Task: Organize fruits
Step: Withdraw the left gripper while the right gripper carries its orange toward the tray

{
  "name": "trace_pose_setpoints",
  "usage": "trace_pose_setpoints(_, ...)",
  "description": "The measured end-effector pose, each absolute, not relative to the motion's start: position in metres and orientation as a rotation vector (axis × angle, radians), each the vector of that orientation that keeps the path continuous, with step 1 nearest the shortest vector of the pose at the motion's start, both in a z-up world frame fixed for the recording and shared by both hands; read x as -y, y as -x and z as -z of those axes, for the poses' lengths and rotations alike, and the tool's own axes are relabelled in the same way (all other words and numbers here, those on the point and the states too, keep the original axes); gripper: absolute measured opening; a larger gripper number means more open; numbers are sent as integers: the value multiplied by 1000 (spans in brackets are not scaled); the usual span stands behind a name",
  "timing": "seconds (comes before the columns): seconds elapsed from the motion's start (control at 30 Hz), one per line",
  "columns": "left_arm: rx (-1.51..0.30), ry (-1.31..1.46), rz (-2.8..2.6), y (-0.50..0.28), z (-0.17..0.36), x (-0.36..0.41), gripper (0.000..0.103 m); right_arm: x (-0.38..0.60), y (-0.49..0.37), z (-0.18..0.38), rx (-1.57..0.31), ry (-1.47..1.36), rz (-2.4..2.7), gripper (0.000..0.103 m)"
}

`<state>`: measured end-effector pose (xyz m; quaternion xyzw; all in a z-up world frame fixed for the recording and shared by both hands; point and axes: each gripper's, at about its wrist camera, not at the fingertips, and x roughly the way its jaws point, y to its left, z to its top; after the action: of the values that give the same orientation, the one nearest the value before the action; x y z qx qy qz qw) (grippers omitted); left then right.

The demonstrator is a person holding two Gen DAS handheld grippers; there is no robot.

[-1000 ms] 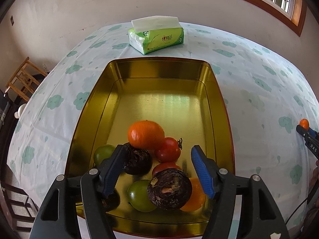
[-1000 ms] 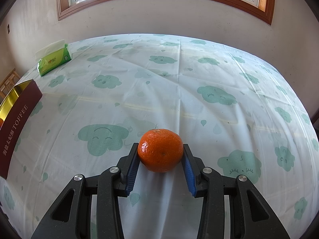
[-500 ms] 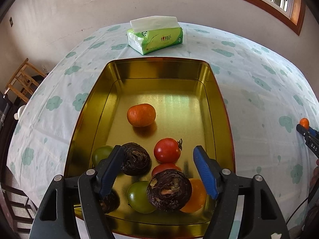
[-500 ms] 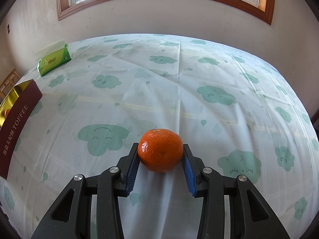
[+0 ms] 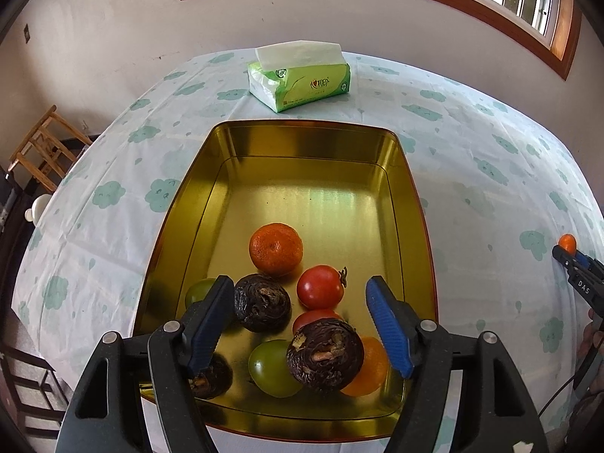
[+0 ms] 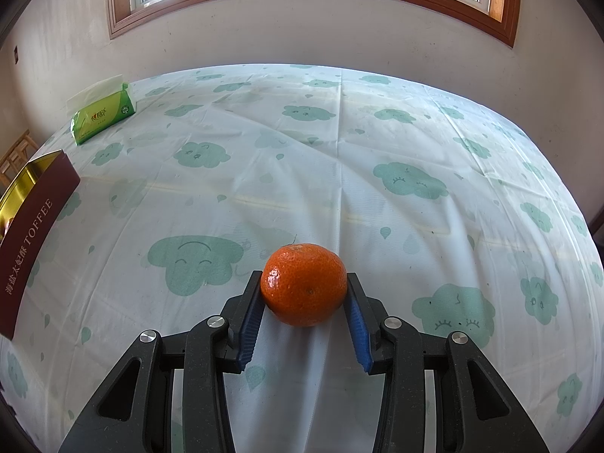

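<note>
Tangerine (image 5: 276, 249) rolled back toward fruit; left gripper (image 5: 300, 321) spread, right gripper (image 6: 304, 304) pinching mandarin (image 6: 304, 288).

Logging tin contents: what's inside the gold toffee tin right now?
Inside the gold tin: one mandarin, a second mandarin half covered, two red tomatoes, three green tomatoes and three dark wrinkled fruits. The left gripper hides the near corners.

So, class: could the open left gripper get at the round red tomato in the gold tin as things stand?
Probably yes: the left gripper hangs open above the gold tin, and the red tomato lies uncovered just ahead, though fruit crowds it.
</note>
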<state>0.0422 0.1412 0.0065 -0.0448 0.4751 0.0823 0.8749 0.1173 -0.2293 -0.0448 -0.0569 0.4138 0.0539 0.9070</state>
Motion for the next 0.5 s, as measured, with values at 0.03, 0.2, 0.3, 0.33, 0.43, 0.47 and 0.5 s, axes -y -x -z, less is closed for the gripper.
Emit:
trace_pose_setpoints(0.03,-986,97,-173,-41,-9,-142,68,229,-117,45,-854,117,-111,43)
trace_pose_setpoints(0.2,-950,92,-177,-33,-21,-143,69,229,-117,45,-854,117,-111,43)
trace_pose_setpoints(0.3,-930,79,-180,-27,-27,-143,69,229,-117,45,-855,116,-112,43)
trace_pose_setpoints(0.33,-926,75,-183,-26,-29,-143,69,229,-117,45,-855,116,-112,43)
trace_pose_setpoints(0.43,-919,77,-196,-21,-32,-148,70,230,-117,45,-855,115,-112,43)
trace_pose_setpoints(0.47,-918,82,-200,-19,-33,-150,70,229,-117,45,-855,116,-112,43)
trace_pose_setpoints(0.5,-918,87,-205,-17,-33,-152,70,230,-117,45,-855,116,-112,43)
